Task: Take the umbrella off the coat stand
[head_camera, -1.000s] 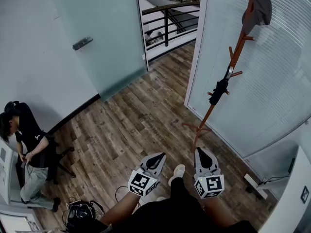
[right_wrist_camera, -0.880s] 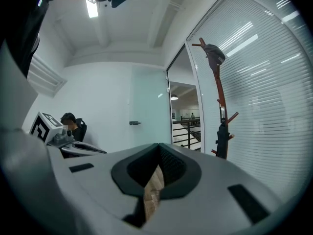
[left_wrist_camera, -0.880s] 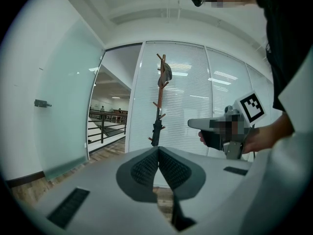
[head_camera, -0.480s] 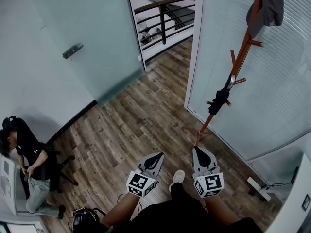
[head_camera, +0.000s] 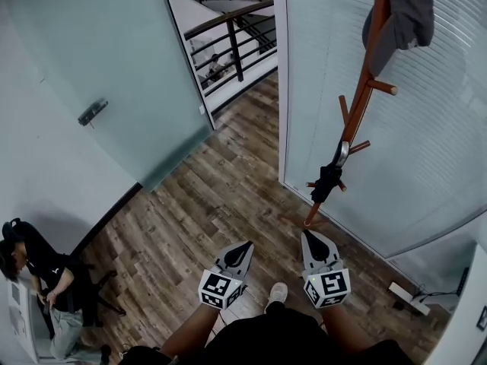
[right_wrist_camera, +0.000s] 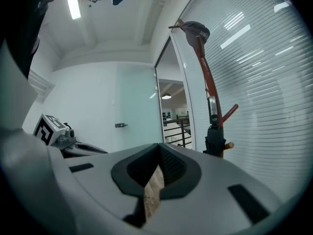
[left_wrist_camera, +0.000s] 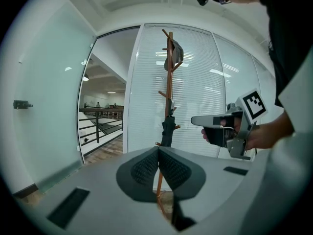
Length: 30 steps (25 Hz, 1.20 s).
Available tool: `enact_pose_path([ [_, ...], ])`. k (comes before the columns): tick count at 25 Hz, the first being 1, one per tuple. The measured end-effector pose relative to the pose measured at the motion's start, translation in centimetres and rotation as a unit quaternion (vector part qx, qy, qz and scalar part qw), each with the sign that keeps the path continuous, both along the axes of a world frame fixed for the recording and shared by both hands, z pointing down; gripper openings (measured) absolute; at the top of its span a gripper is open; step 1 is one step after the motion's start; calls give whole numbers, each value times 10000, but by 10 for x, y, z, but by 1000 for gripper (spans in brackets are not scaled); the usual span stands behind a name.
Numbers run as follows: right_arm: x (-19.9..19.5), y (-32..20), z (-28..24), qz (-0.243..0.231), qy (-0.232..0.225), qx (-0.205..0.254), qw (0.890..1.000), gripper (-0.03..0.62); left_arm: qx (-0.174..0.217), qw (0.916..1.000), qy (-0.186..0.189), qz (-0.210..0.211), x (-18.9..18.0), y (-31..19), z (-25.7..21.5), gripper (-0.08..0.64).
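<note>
On coat stand (head_camera: pixel 364 82) peg, black umbrella (head_camera: pixel 327 182) hung; left gripper (head_camera: pixel 245 245), right gripper (head_camera: pixel 311 236) held well apart from it, jaws pressed together, nothing gripped

floor (head_camera: pixel 205 196): wood planks | stand (head_camera: pixel 365 80): stood upright on floor, feet just beside glass wall (head_camera: pixel 426 143) | chair (head_camera: pixel 95 295): set on floor at left, person (head_camera: pixel 46 268) seated | power strip (head_camera: pixel 402 291): laid on floor at right
</note>
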State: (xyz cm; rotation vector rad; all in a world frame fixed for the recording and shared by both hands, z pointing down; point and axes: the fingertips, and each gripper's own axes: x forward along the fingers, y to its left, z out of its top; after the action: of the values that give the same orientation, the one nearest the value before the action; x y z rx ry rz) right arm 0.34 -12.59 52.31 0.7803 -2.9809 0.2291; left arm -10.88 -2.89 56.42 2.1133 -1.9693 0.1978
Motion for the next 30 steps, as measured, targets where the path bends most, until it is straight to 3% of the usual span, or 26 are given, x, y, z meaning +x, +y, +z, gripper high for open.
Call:
enact_pose_path([
  [18,25,-72,32,628,480,-237,9966,6,-57,9978,62,658,10,-92,4,12],
  [30,9,-113,48,1368,841,-467,9859,15,-69,9823,-309,1848,-2,-168,-4,12],
])
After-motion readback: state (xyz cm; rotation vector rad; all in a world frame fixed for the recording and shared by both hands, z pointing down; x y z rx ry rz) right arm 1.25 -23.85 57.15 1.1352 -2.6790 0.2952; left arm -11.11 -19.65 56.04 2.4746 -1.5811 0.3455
